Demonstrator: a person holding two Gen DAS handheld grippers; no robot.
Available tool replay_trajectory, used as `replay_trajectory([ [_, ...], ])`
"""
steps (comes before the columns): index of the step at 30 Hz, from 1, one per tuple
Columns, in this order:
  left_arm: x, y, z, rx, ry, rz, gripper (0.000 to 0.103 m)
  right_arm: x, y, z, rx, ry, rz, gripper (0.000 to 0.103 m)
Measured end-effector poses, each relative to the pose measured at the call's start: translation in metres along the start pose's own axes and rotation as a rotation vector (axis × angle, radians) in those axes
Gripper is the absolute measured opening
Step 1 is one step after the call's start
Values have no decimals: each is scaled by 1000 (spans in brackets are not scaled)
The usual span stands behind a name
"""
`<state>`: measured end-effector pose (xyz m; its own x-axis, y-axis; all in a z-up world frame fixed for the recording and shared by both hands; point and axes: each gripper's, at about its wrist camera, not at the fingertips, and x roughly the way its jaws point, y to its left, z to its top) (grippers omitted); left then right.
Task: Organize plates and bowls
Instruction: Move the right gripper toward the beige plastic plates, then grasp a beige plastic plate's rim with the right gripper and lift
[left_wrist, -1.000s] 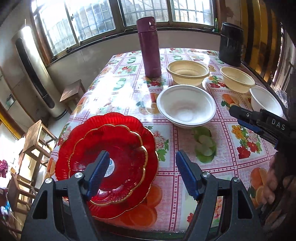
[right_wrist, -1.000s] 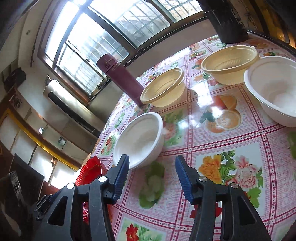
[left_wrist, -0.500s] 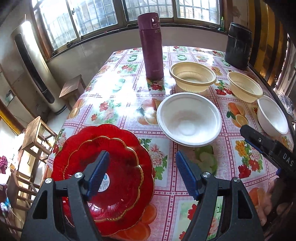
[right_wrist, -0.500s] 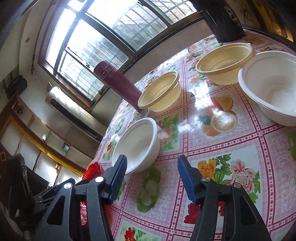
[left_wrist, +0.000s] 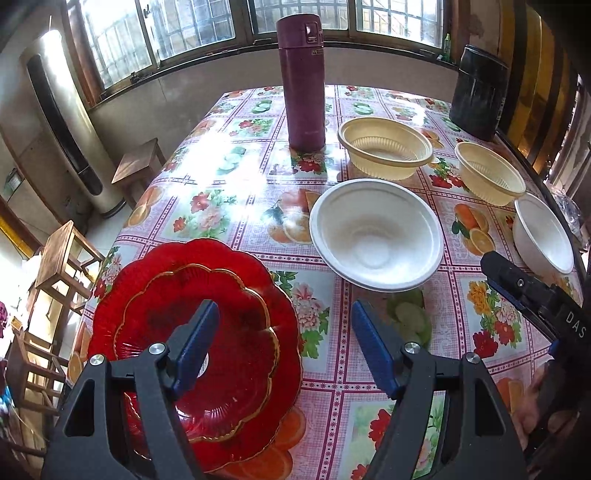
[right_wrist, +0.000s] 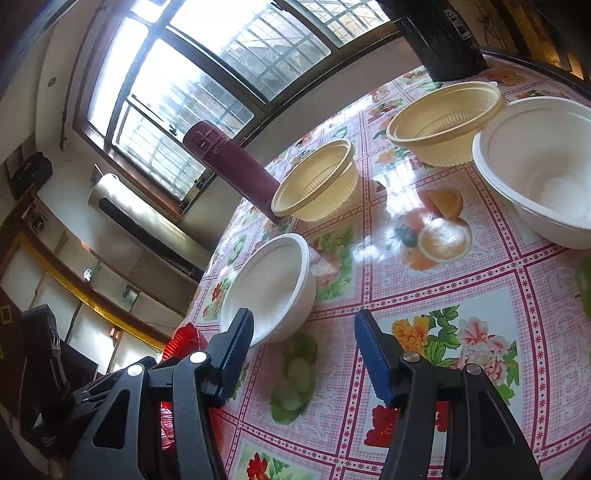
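Two stacked red scalloped plates (left_wrist: 199, 317) lie at the table's near left; their edge shows in the right wrist view (right_wrist: 184, 341). A white bowl (left_wrist: 376, 232) (right_wrist: 269, 284) sits mid-table, another white bowl (left_wrist: 543, 232) (right_wrist: 539, 166) at the right. Two cream ribbed bowls (left_wrist: 384, 147) (left_wrist: 487, 171) stand behind; they also show in the right wrist view (right_wrist: 317, 181) (right_wrist: 443, 122). My left gripper (left_wrist: 282, 347) is open, empty, above the plates' right side. My right gripper (right_wrist: 303, 350) is open, empty, low near the middle white bowl; it also shows in the left wrist view (left_wrist: 532, 291).
A tall maroon flask (left_wrist: 303, 81) (right_wrist: 236, 166) stands behind the bowls. A black canister (left_wrist: 476, 92) (right_wrist: 443, 37) is at the far right corner. The floral tablecloth (left_wrist: 221, 192) covers the table. Wooden stools (left_wrist: 136, 166) stand on the floor at left.
My left gripper has pulled back and risen a little, so more of the table shows. My right gripper shifted slightly nearer the middle white bowl. Both stayed open.
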<state>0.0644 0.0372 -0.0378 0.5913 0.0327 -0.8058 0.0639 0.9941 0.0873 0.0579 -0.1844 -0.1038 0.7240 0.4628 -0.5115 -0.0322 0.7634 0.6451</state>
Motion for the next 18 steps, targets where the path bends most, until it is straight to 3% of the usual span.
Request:
replay_trajectory([
  [5, 1, 0, 6, 8, 18, -12, 74, 1, -2, 1, 22, -6, 17, 60],
  [9, -11, -1, 25, 37, -15, -9, 74, 7, 5, 29, 38, -3, 43, 60],
  [15, -17, -1, 75, 66, -26, -43, 74, 25, 16, 90, 82, -78, 39, 62],
  [18, -7, -7, 113, 93, -30, -7, 74, 46, 9, 110, 151, -89, 3, 62],
])
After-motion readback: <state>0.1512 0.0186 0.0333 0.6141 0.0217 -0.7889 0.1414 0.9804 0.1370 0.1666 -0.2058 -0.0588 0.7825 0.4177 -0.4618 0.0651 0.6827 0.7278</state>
